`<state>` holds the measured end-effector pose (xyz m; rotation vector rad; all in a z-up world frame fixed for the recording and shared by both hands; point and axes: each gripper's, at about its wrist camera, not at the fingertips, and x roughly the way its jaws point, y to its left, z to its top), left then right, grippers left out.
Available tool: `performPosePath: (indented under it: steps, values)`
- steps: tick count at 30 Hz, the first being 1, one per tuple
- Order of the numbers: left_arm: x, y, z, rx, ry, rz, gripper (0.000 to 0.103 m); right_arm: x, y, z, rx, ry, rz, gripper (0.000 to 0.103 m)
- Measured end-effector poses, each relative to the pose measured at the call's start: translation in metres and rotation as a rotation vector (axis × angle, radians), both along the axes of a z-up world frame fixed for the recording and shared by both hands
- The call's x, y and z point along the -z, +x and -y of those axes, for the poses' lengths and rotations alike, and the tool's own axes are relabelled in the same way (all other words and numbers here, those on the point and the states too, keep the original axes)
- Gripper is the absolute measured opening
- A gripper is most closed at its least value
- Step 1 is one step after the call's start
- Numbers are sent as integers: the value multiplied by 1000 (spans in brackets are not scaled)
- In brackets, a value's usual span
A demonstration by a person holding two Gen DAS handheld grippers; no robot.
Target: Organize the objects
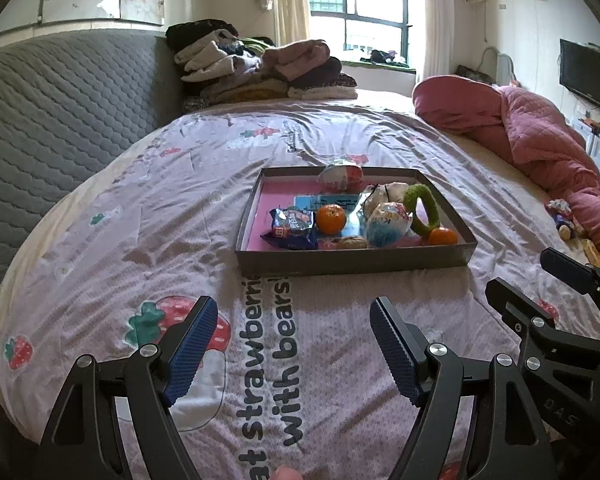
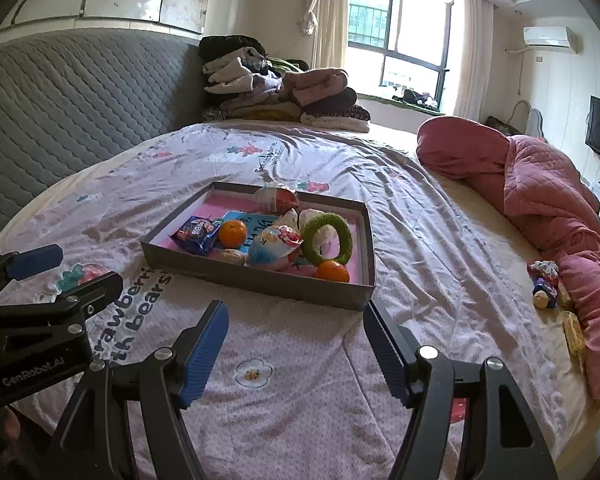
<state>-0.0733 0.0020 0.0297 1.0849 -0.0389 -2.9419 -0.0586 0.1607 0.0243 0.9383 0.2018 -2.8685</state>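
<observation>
A grey shallow box (image 1: 352, 262) (image 2: 260, 280) with a pink floor lies on the bed. It holds a blue snack packet (image 1: 294, 227) (image 2: 194, 234), two oranges (image 1: 331, 219) (image 2: 233, 233), a second orange (image 1: 443, 236) (image 2: 332, 271), a green ring (image 1: 418, 210) (image 2: 327, 240), egg-shaped wrapped toys (image 1: 388, 224) (image 2: 276, 246) and a blue card. My left gripper (image 1: 292, 312) is open and empty above the sheet, short of the box. My right gripper (image 2: 296, 312) is open and empty, its tips near the box's front right corner.
A pink quilt (image 1: 532, 136) (image 2: 540, 184) lies bunched at the right, with small toys and snacks (image 2: 546, 284) beside it. Folded clothes (image 1: 260, 68) (image 2: 276, 84) are stacked at the far end. A grey padded headboard (image 1: 60, 112) runs along the left.
</observation>
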Motion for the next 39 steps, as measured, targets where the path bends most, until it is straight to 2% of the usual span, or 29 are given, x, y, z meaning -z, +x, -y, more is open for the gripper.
performPosePath:
  steps: [12, 25, 39]
  values:
    - [14, 1, -5, 9, -12, 27, 79, 17, 4, -2, -5, 10, 5, 69]
    - [44, -9, -1, 1, 13, 88, 79, 39, 1, -2, -12, 25, 28, 69]
    - [70, -25, -1, 0, 21, 59, 79, 63, -19, -7, 1, 5, 28, 69]
